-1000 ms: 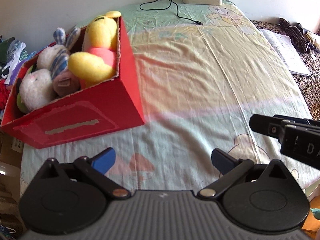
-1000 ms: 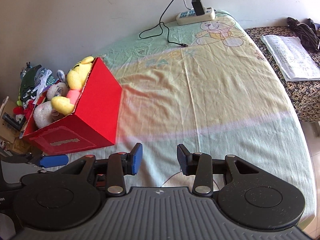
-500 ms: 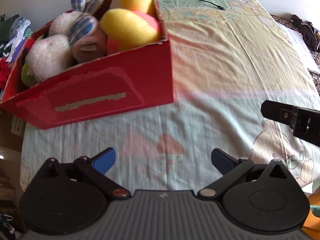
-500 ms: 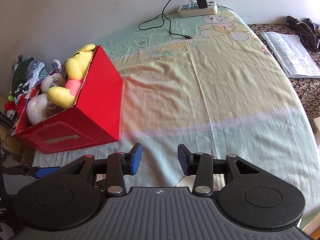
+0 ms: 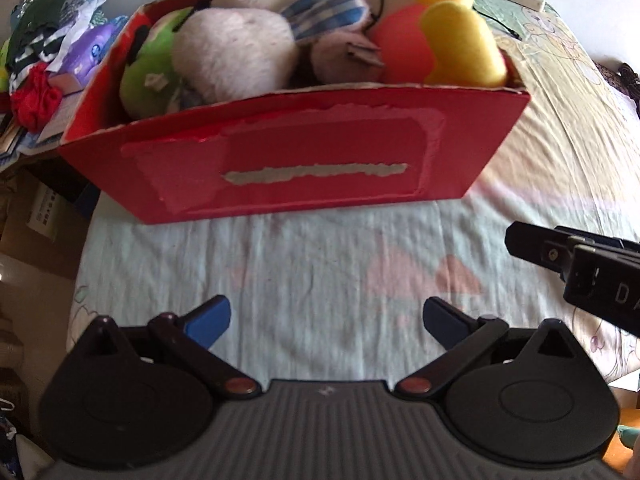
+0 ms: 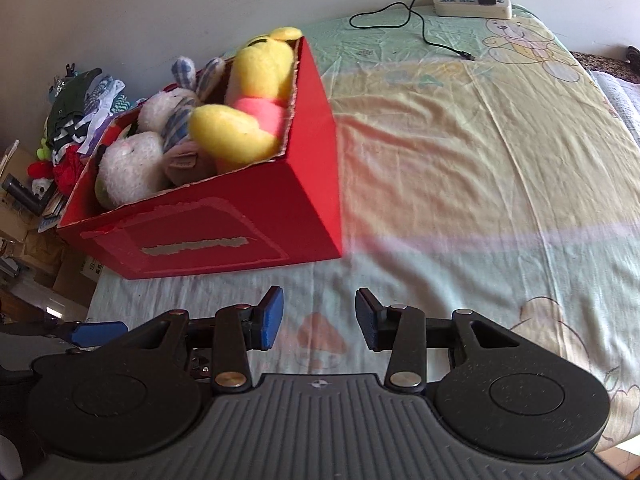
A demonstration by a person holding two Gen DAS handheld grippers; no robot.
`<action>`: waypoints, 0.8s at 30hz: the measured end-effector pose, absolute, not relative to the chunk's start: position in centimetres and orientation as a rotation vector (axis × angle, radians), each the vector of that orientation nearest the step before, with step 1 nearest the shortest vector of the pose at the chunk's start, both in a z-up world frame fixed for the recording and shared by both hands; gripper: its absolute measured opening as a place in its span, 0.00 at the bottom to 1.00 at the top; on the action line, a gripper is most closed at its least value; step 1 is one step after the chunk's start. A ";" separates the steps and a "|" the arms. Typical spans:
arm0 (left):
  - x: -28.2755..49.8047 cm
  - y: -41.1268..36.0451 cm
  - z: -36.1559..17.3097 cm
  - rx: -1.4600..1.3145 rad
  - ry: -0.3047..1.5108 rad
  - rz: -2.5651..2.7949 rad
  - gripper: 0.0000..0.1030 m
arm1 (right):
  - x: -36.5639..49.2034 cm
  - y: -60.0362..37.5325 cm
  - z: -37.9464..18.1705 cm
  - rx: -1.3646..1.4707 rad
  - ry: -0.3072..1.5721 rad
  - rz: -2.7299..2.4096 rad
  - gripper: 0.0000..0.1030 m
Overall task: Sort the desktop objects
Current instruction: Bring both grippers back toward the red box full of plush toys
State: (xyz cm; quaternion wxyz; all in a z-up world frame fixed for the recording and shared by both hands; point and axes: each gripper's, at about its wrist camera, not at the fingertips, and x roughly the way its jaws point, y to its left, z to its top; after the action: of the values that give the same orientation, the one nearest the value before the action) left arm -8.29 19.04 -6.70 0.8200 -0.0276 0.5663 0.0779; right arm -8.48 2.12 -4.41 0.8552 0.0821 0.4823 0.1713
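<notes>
The left claw (image 5: 326, 318) is wide open and empty, just near of the red box (image 5: 304, 164). The right claw (image 6: 319, 316) is partly open, also empty, near and right of the box. The toys (image 6: 240, 120) all lie in the box; the sheet (image 6: 460, 184) shows nothing left to sort, so the task looks finished

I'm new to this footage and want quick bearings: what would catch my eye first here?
The red box dominates, standing at the left edge of the pastel cartoon-print sheet and crammed with plush toys, the yellow bear in a pink top most vivid against its right wall. Both the left gripper and right gripper hover before it, jaws open and empty. A white power strip lies at the far edge.
</notes>
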 end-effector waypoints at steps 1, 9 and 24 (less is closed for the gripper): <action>-8.4 19.7 -6.7 -0.067 1.205 0.173 0.99 | -8.5 2.8 -4.4 0.167 1.015 0.367 0.42; -8.8 23.7 -6.4 -0.108 1.208 0.217 0.99 | -9.1 6.6 -3.8 0.138 1.001 0.400 0.46; -8.0 26.3 -2.4 -0.007 1.118 0.163 0.99 | -9.4 9.3 -0.7 0.186 0.928 0.354 0.47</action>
State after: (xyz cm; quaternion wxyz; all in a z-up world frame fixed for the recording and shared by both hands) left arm -8.01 26.28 -2.37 0.8446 -0.0035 0.5298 0.0772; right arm -9.36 9.28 -0.67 0.8750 0.0890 0.4447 0.1694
